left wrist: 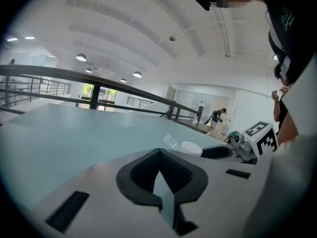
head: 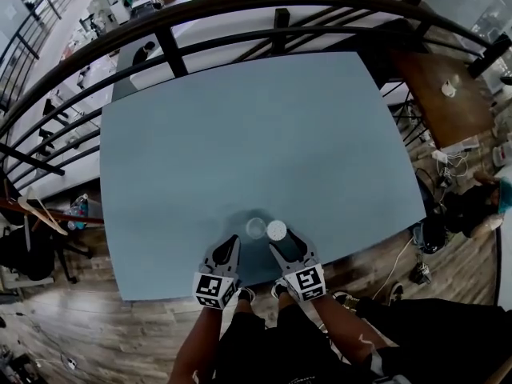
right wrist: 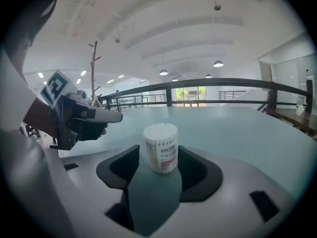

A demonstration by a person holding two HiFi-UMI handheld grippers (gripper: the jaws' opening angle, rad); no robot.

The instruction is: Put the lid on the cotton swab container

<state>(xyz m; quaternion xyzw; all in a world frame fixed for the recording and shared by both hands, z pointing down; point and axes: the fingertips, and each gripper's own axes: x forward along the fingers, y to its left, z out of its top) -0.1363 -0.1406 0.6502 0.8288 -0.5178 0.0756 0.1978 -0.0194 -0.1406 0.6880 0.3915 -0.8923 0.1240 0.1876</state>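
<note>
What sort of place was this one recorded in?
Probably a mezzanine in a big open office or lab: the table stands by a dark railing, a lower floor with desks shows beyond it, and a high arched ceiling runs overhead.

The surface (head: 264,134) is pale blue-grey. The cotton swab container (right wrist: 161,148) is white with a pink-banded label, and the lid (head: 255,228) is clear. The left gripper (head: 226,248) and right gripper (head: 286,245) are pale grey with black fingers (right wrist: 119,165) and black-and-white square markers.
</note>
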